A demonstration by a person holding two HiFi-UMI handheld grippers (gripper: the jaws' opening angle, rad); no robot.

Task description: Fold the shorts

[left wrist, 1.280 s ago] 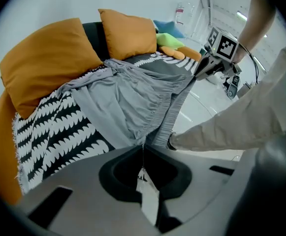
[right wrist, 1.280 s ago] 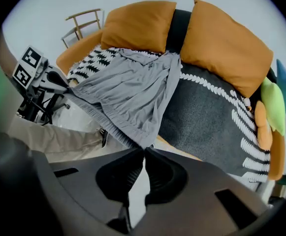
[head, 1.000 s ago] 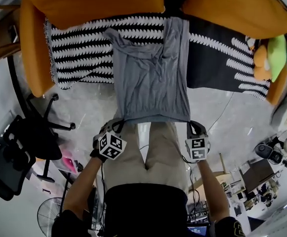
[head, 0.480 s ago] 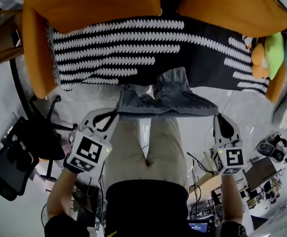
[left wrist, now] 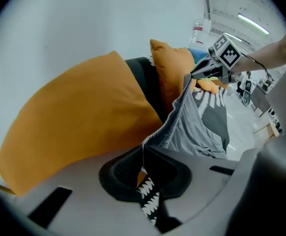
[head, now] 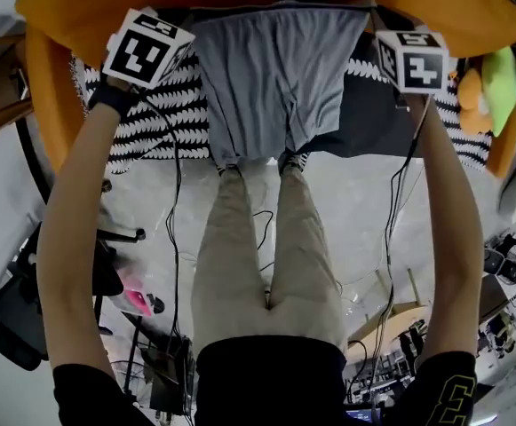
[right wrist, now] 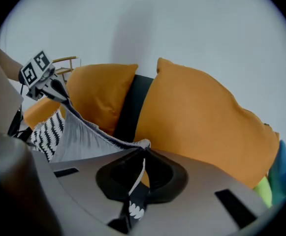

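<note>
Shorts (head: 275,78) hang as a flat sheet between both tools, above the sofa (head: 49,105) seat and close to its back edge. Waistband (head: 280,11) is pulled taut. Its long axis runs side to side, parallel to the back edge, just in front of the orange cushions (head: 471,16). The legs of the garment fall toward the front edge over the patterned cover (head: 151,114); whether the hems touch it cannot be told.

Neither hand is nearer: left tool (head: 186,27) is at one waistband corner, right tool (head: 375,27) at the other, level with each other. Both tools are closed — each gripper view shows a thin fold of grey waistband pinched between the jaws.

Judgement: the coming move depends on lowering this edge squarely — so the fabric lands flat along the seat.
</note>
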